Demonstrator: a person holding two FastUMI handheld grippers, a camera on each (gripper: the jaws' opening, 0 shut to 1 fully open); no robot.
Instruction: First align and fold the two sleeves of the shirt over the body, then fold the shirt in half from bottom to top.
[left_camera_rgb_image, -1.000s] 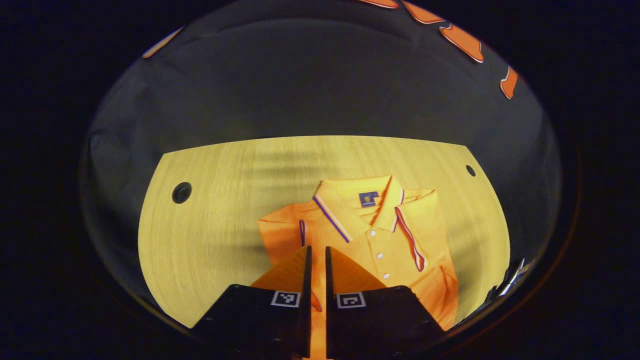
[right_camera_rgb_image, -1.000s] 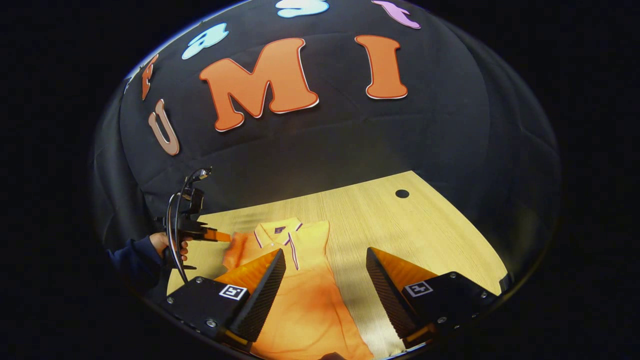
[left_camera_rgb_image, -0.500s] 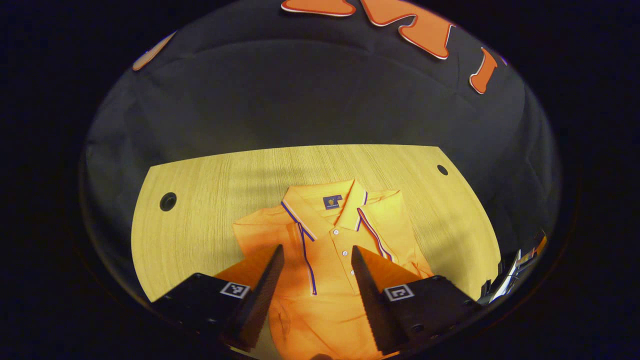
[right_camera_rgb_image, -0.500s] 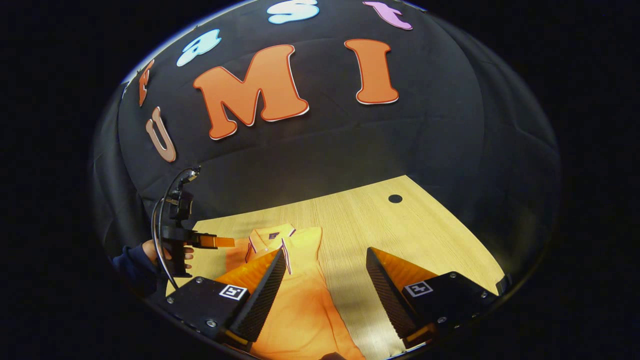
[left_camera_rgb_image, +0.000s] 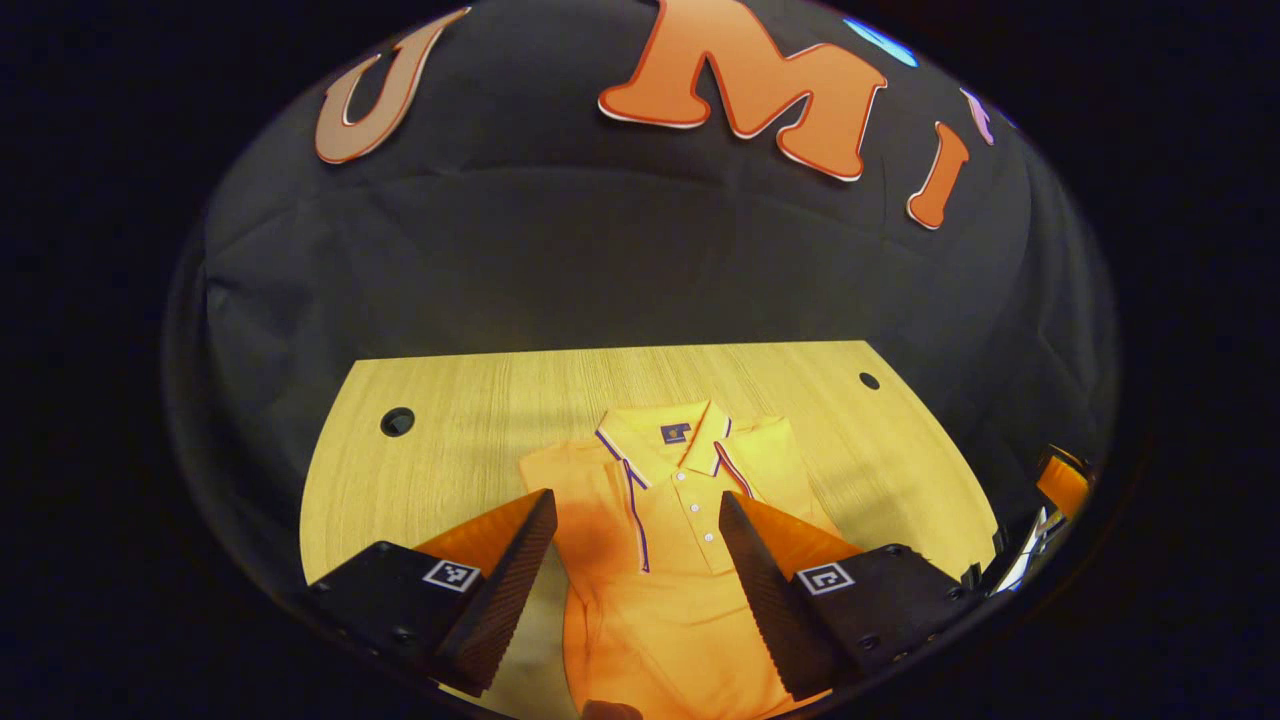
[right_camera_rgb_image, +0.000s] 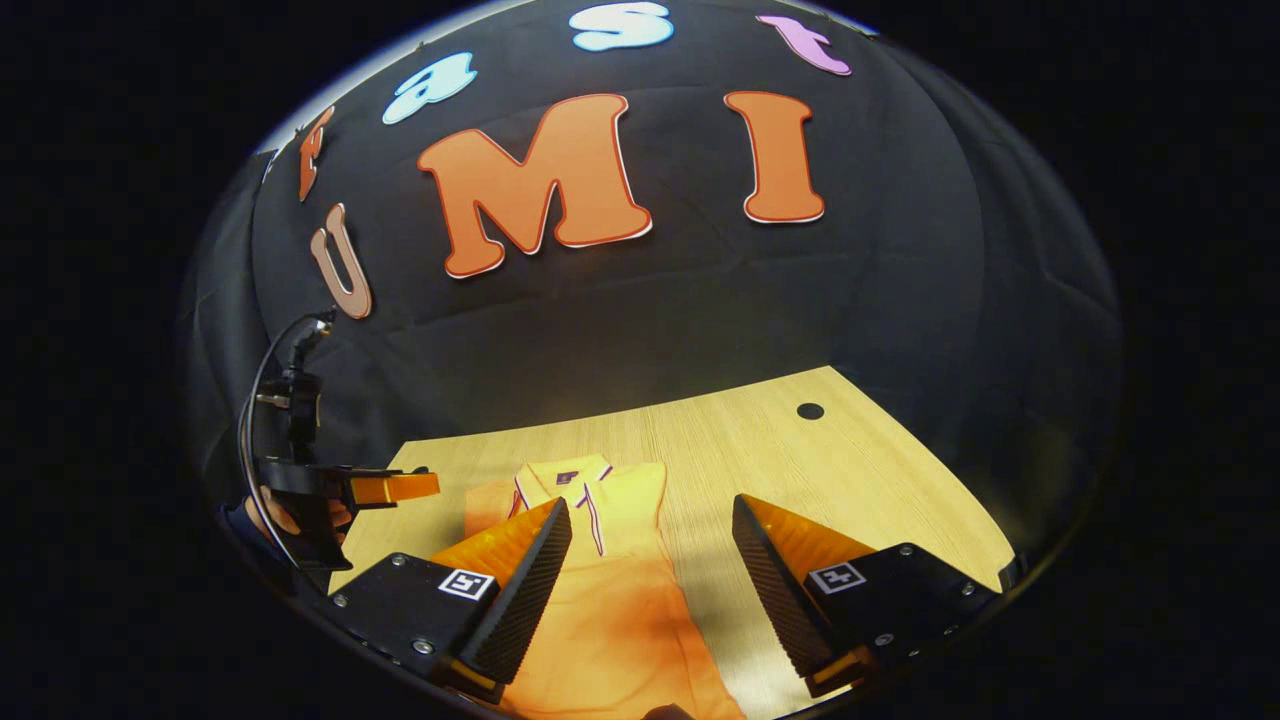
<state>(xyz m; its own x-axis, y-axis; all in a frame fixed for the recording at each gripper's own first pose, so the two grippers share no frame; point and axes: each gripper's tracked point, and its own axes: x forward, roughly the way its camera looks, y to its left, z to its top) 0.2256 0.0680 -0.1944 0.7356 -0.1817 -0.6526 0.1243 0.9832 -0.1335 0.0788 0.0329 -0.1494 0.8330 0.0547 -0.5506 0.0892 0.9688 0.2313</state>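
Fingers of both grippers spread apart, holding nothing: left gripper (left_camera_rgb_image: 637, 560) and right gripper (right_camera_rgb_image: 652, 560) hover level above shirt (left_camera_rgb_image: 670, 540) on tabletop (left_camera_rgb_image: 450, 440).

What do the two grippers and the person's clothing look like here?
Both the left gripper and right gripper have black blocky bases carrying square black-and-white markers, and wedge-shaped fingers with ribbed inner pads. In the right gripper view, black cables loop above the left gripper's handle; the sleeve is dark blue.

Pale wooden worktop (left_camera_rgb_image: 470, 400) lying under warm light, round holes (left_camera_rgb_image: 397, 421) showing; black cloth wall (right_camera_rgb_image: 700, 300) hanging behind.
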